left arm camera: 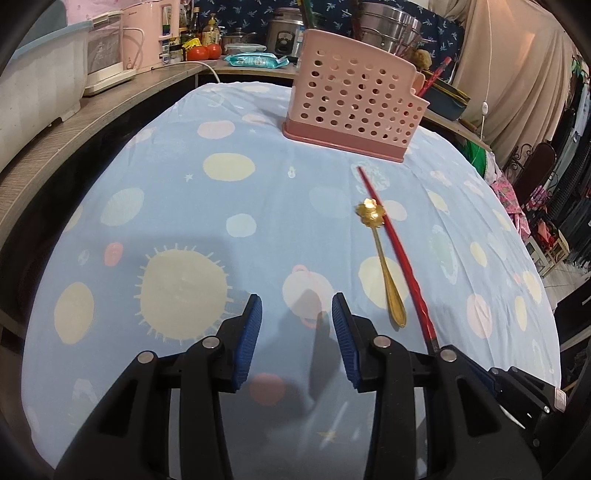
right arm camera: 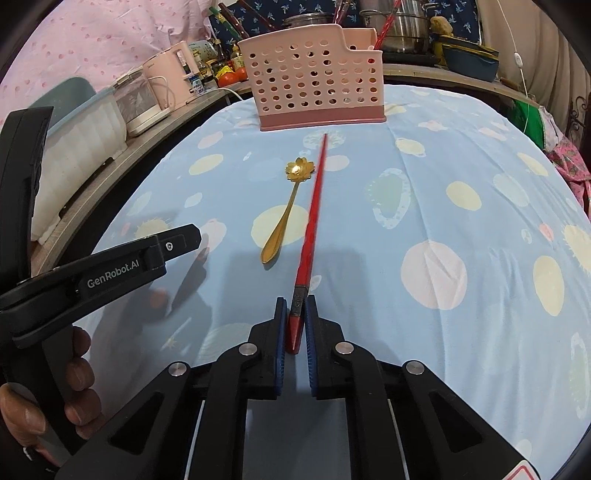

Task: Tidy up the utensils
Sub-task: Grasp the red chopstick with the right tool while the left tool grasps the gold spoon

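A red chopstick [right arm camera: 312,206] lies on the blue spotted tablecloth, pointing at the pink perforated utensil holder [right arm camera: 314,85]. My right gripper [right arm camera: 295,314] is shut on the chopstick's thick near end. A gold spoon with a flower-shaped bowl [right arm camera: 290,199] lies just left of the chopstick. In the left wrist view my left gripper [left arm camera: 296,308] is open and empty over the cloth, left of the spoon [left arm camera: 380,254] and chopstick [left arm camera: 395,247]. The holder [left arm camera: 351,99] stands at the far side, with another red chopstick [left arm camera: 436,75] sticking out of it.
A wooden counter [left arm camera: 55,136] runs along the left and back with a pink appliance [left arm camera: 144,33], a white tub [left arm camera: 37,74], tomatoes [left arm camera: 203,51], pots and bottles. The left gripper body [right arm camera: 92,273] shows in the right wrist view. Clothes hang at the right.
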Demonstrator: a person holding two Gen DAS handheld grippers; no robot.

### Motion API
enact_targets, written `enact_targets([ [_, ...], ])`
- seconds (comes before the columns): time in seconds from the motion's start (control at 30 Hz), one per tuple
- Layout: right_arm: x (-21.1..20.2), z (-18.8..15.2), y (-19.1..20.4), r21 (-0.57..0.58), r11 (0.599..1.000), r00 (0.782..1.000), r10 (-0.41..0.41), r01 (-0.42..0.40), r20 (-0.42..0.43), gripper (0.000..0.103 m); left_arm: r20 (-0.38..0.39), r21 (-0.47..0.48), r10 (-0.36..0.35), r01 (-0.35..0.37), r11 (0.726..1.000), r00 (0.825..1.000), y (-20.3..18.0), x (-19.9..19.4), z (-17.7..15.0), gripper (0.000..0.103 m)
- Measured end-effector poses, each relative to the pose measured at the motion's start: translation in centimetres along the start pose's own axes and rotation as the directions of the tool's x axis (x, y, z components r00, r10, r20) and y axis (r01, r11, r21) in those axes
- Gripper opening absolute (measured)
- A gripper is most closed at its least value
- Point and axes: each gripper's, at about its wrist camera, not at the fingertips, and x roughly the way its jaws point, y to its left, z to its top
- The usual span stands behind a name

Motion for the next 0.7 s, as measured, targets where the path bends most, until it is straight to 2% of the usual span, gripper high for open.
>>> enact_targets([
  [0.13,-0.2,0.2,-1.3,0.033,0.999,1.000,-0.022,0.022,0.012,0.007,-0.005,0.015,-0.027,0.027,1.000,1.000,-1.1,0.1,-0.1,0.050],
  [0.2,-0.3,0.3,-2.0,0.051,0.998,0.999,-0.031,0.030,0.014,0.007,-0.008,0.026,-0.042,0.042,0.999,0.999,-1.9,0.2,-0.2,0.052],
  [0.57,-0.6,0.3,-4.1,0.102,0.994,0.999,-0.046,0.044,0.020,0.007,-0.044,0.035,-0.093,0.095,0.995,0.995,-4.6,2.3,-0.1,0.052],
  [0.7,-0.6,0.2,-4.1,0.108,0.993,0.999,-0.040,0.037,0.021,0.007,-0.037,0.043,-0.096,0.097,0.994,0.995,-5.0,2.6,0.0,0.046],
])
